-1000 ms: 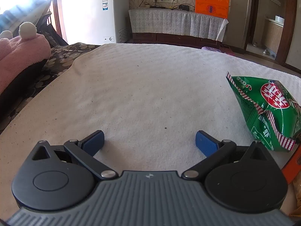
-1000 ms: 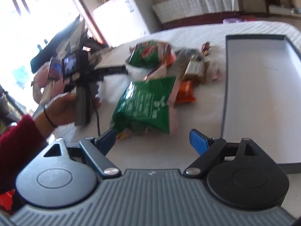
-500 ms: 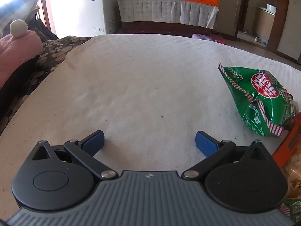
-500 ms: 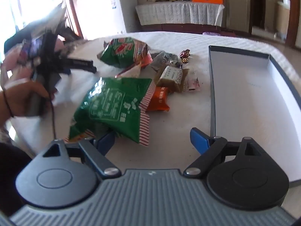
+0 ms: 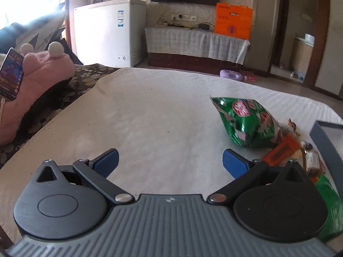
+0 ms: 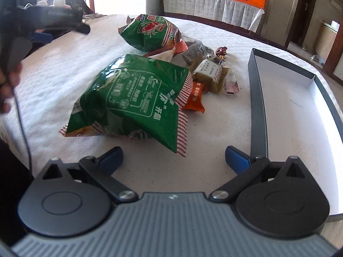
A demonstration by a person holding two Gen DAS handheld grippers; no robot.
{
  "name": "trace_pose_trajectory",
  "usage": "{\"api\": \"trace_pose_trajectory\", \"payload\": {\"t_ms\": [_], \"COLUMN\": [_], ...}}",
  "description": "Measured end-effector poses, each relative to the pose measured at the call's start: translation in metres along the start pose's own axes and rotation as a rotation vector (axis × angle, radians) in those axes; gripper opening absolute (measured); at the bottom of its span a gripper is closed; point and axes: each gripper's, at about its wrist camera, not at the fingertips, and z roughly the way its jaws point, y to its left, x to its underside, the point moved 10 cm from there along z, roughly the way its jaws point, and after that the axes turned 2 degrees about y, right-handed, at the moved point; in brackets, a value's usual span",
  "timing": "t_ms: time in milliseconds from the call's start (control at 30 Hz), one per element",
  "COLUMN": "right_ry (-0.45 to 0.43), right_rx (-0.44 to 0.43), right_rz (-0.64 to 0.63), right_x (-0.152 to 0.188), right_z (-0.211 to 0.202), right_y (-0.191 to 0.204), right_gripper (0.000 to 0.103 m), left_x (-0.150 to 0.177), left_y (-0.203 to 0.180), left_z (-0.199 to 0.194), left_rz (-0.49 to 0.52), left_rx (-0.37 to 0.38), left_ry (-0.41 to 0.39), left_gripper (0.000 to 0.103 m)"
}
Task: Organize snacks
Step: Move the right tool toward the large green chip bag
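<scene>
A large green snack bag lies on the white cloth, its red-striped corner just ahead of my right gripper. The right jaws are opening and their blue pads touch nothing. Behind it are a second green bag, an orange packet, an olive packet and a red candy. A grey box with a white inside lies to the right. My left gripper hangs open over bare cloth, with the second green bag off to its right.
A hand holds the left gripper at the table's left edge. Beyond that edge lie a pink plush and a phone. A white freezer and a lace-covered cabinet stand further back.
The left gripper rose and swung right, bringing the box corner into its view. The right jaws spread wider, and the big green bag that covered the left fingertip now lies clear of it.
</scene>
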Motion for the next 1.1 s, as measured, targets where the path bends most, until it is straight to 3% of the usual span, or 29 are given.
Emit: {"api": "trace_pose_trajectory", "payload": {"t_ms": [100, 267, 1100], "right_ry": [-0.006, -0.007, -0.037], "right_rx": [0.002, 0.014, 0.035], "right_rz": [0.006, 0.021, 0.037], "right_x": [0.001, 0.002, 0.004], "right_z": [-0.001, 0.0, 0.0], "right_y": [0.001, 0.001, 0.0], "right_gripper": [0.103, 0.103, 0.103], "left_x": [0.013, 0.019, 0.024], "left_y": [-0.016, -0.026, -0.031], "left_z": [-0.012, -0.03, -0.008], "left_rz": [0.076, 0.051, 0.055], "left_rx": [-0.034, 0.009, 0.05], "left_ry": [-0.003, -0.04, 0.034], "left_gripper": [0.103, 0.103, 0.103]}}
